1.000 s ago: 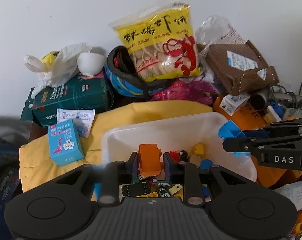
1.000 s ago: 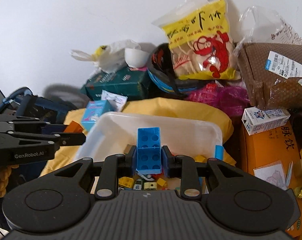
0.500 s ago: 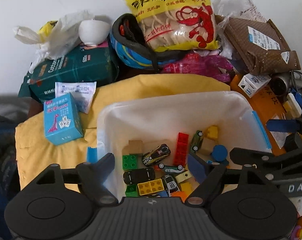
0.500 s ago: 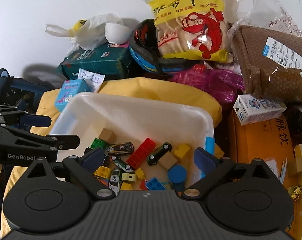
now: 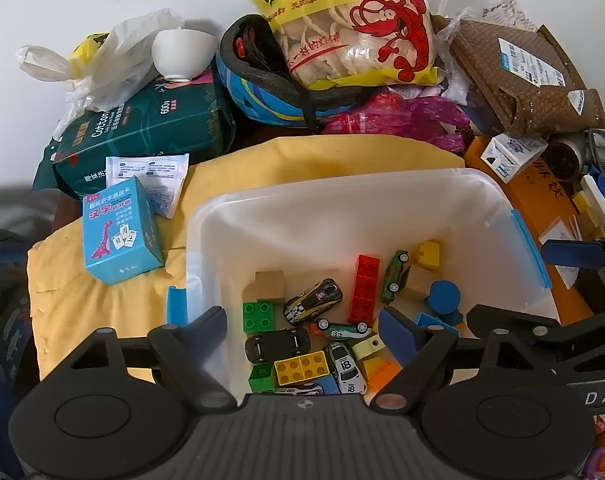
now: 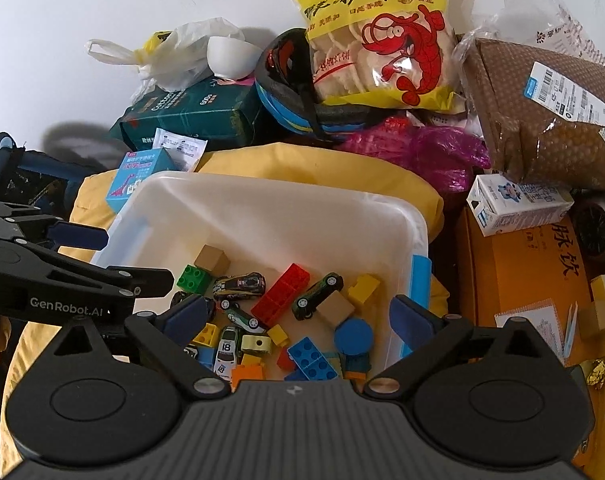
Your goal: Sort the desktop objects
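A white plastic bin (image 5: pixel 342 216) (image 6: pixel 270 216) sits on a yellow cloth and holds several toy bricks and toy cars. Among them are a red brick (image 5: pixel 364 288) (image 6: pixel 280 294), a green brick (image 5: pixel 258 316) (image 6: pixel 193 279), a blue brick (image 6: pixel 312 358) and an orange brick (image 6: pixel 248 372) (image 5: pixel 382 376). My left gripper (image 5: pixel 306 332) is open and empty over the bin's near side. My right gripper (image 6: pixel 298 316) is open and empty over the bin too. Each gripper shows at the edge of the other's view.
Clutter rings the bin: a light blue card box (image 5: pixel 118 236), a dark green cotton pack (image 5: pixel 142 136), a white bowl (image 5: pixel 182 54), a helmet (image 5: pixel 270 88), a yellow shrimp-cracker bag (image 5: pixel 350 24), a brown parcel (image 6: pixel 542 112), a milk carton (image 6: pixel 518 204) and an orange box (image 6: pixel 522 280).
Both grippers have opened: the left let go of the orange brick, the right of the blue brick, and both bricks now lie in the bin. Both views have tilted down over the bin.
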A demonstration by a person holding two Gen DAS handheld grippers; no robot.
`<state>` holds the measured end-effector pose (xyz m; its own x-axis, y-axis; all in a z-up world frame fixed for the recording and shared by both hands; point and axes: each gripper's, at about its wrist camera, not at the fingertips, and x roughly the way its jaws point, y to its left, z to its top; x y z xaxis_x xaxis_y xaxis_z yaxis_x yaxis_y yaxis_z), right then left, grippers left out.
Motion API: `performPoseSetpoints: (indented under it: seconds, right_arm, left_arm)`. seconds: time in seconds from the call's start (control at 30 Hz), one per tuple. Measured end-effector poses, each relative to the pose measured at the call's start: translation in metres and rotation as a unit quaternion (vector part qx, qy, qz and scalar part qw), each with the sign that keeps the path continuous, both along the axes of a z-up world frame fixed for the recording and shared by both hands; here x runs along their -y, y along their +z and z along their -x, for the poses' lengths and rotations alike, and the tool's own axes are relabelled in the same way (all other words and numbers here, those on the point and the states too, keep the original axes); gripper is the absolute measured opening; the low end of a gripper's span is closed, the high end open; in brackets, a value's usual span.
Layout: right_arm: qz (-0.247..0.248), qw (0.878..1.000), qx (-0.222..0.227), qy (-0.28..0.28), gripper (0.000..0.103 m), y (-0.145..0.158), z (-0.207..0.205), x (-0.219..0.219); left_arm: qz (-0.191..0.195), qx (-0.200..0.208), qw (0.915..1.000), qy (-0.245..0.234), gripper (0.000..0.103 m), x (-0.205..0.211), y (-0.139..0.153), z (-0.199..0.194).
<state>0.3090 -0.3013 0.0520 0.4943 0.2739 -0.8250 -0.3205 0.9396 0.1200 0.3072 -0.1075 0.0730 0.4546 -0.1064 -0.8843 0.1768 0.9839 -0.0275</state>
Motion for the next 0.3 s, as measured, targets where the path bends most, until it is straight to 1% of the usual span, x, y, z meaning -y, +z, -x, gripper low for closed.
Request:
performPoseSetpoints:
  seconds: [0.17, 0.3]
  right_arm:
    - [0.003, 1.0, 0.0, 0.001, 0.1, -0.0008, 0.001, -0.001]
    - [0.004, 1.0, 0.001, 0.001, 0.1, -0.0013, 0.0009, -0.0013]
  left_arm:
    - [0.003, 0.001, 1.0, 0.002, 0.086, -0.0008, -0.0007, 0.0005]
    - [0.019, 0.006, 0.9998, 0.008, 0.087, -0.0033, -0.0004, 0.0017]
